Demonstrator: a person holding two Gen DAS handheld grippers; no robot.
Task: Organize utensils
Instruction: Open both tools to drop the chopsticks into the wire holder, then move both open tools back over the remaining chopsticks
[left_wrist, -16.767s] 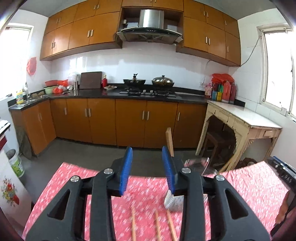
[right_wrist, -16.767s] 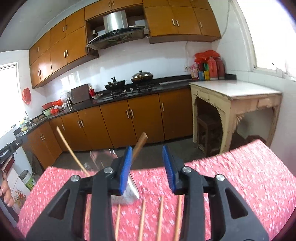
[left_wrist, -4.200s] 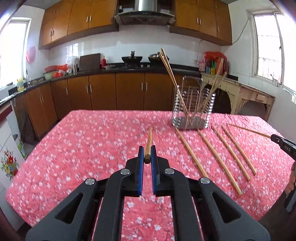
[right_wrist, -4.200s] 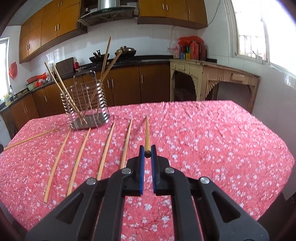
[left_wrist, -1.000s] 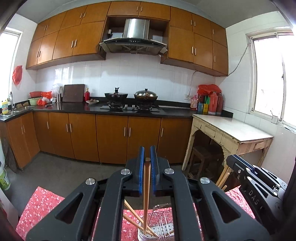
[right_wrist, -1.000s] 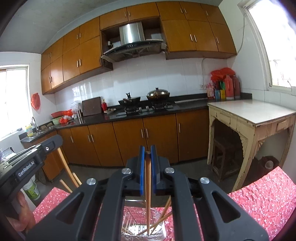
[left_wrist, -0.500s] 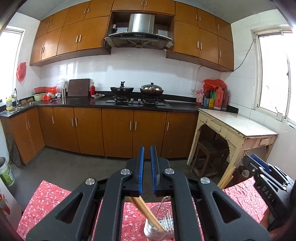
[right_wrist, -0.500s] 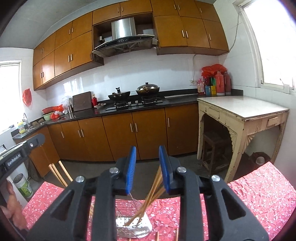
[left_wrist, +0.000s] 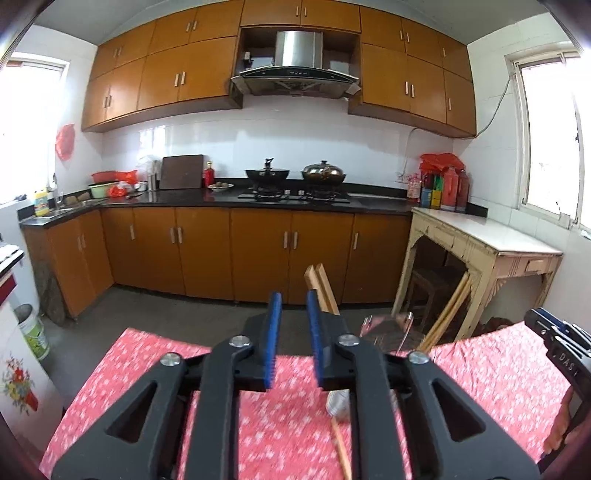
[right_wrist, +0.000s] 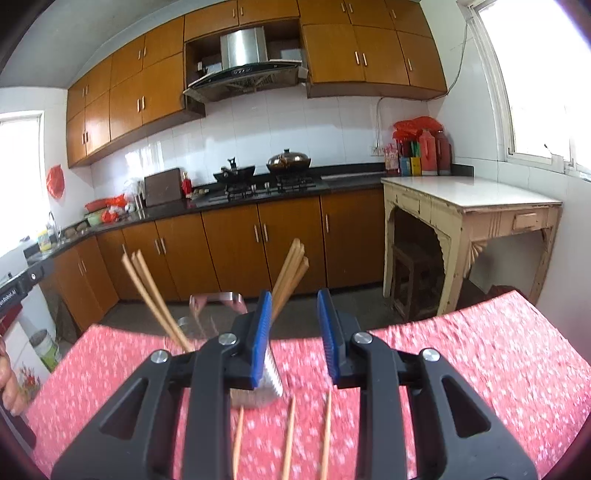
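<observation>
A wire utensil holder (right_wrist: 218, 310) stands on the red flowered tablecloth (right_wrist: 461, 354), with several wooden chopsticks (right_wrist: 291, 269) leaning in it. It also shows in the left wrist view (left_wrist: 388, 328), partly behind my fingers, with chopsticks (left_wrist: 321, 288) sticking up. My right gripper (right_wrist: 293, 334) is open and empty just in front of the holder. My left gripper (left_wrist: 293, 339) is open and empty, left of the holder. Loose chopsticks (right_wrist: 290, 435) lie on the cloth below the right gripper; one chopstick (left_wrist: 341, 446) lies below the left.
Beyond the table edge are the kitchen floor, brown cabinets (left_wrist: 258, 251) and a cream side table (left_wrist: 480, 251). The other gripper's body (left_wrist: 561, 350) shows at the right edge of the left wrist view. A hand (right_wrist: 9, 384) shows at the right wrist view's left edge.
Both grippers held a chopstick upright over the holder a second ago. Both have opened and let go; the chopsticks now lean in the holder. Both grippers have drawn back.
</observation>
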